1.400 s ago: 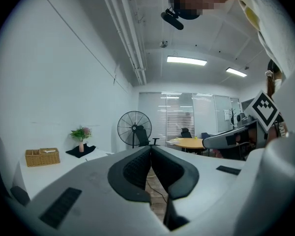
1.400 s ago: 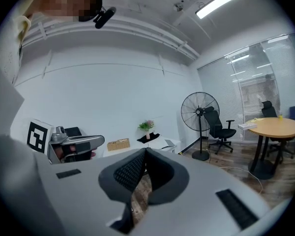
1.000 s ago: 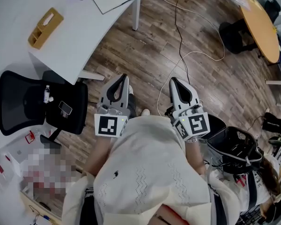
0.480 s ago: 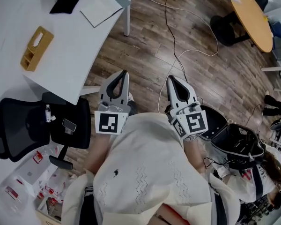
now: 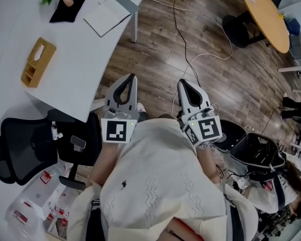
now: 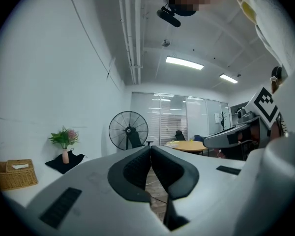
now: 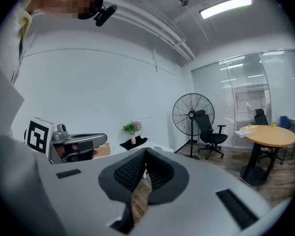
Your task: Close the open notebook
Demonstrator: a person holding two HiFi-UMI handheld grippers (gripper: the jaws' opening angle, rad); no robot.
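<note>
In the head view, the open notebook with white pages and a grey cover point(image 5: 108, 14) lies on the curved white desk point(image 5: 75, 59). It is well apart from the grey left gripper point(image 5: 132, 78) and the grey right gripper point(image 5: 181, 82), which are over the brown wooden floor point(image 5: 215, 79). In the left gripper view, the 2 jaws of the left gripper point(image 6: 150, 149) are pressed together and hold nothing. In the right gripper view, the right gripper point(image 7: 145, 151) is clenched the same way and is empty.

The table point(image 5: 65, 79) is white; on it, the notebook point(image 5: 104, 16) is pale with grey, the basket point(image 5: 37, 62) tan, the cloth point(image 5: 70, 5) black.
</note>
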